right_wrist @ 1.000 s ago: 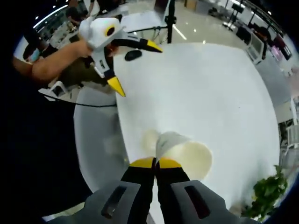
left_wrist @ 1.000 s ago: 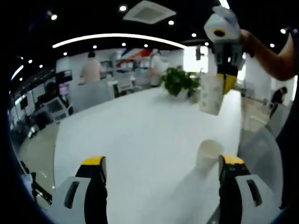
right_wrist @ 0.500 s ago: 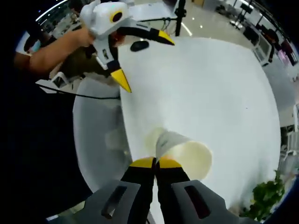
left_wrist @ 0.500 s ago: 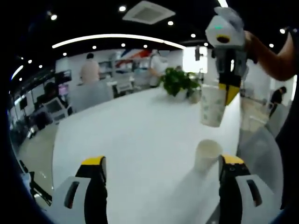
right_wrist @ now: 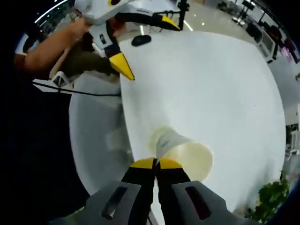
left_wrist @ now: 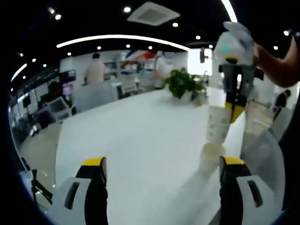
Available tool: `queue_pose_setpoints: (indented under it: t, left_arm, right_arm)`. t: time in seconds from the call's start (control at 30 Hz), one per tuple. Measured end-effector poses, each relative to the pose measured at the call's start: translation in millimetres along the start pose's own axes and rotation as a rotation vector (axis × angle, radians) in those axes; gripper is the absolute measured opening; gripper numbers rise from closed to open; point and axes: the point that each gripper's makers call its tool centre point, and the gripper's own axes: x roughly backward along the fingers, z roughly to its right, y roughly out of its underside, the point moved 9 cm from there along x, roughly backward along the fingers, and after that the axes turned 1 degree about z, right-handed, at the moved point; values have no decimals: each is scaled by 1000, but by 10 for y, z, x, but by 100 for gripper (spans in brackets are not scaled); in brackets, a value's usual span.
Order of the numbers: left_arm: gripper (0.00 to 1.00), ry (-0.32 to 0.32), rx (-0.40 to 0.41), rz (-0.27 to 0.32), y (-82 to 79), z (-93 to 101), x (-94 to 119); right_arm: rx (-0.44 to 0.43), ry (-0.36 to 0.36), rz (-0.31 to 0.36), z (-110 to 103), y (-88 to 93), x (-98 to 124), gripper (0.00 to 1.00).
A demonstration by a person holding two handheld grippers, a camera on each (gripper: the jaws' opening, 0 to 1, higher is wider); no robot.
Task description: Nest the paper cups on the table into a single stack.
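The held cup point(left_wrist: 217, 124) hangs directly above the table's point(left_wrist: 140, 136) standing cup point(left_wrist: 211, 157).

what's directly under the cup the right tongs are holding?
A second paper cup standing on the white table. The held cup is entering it, covering its mouth and inside.

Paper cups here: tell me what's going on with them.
A person is stacking them with two handheld grippers. The right gripper is shut on a paper cup, holding it just above a second cup standing on the white table. The left gripper is open, holding nothing.
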Motion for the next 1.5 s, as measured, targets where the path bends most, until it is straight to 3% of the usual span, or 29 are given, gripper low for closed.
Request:
queue_pose_setpoints:
  t: [0.87,1.5]
  left_arm:
    - [99,-15,11,4,12,-19,-67]
    - [99,-8,25,4,52,14,-115]
  right_arm:
    - [-30,-48,-39,36,59,-298,0]
    - [-32,-29,-50,15,56,-546,0]
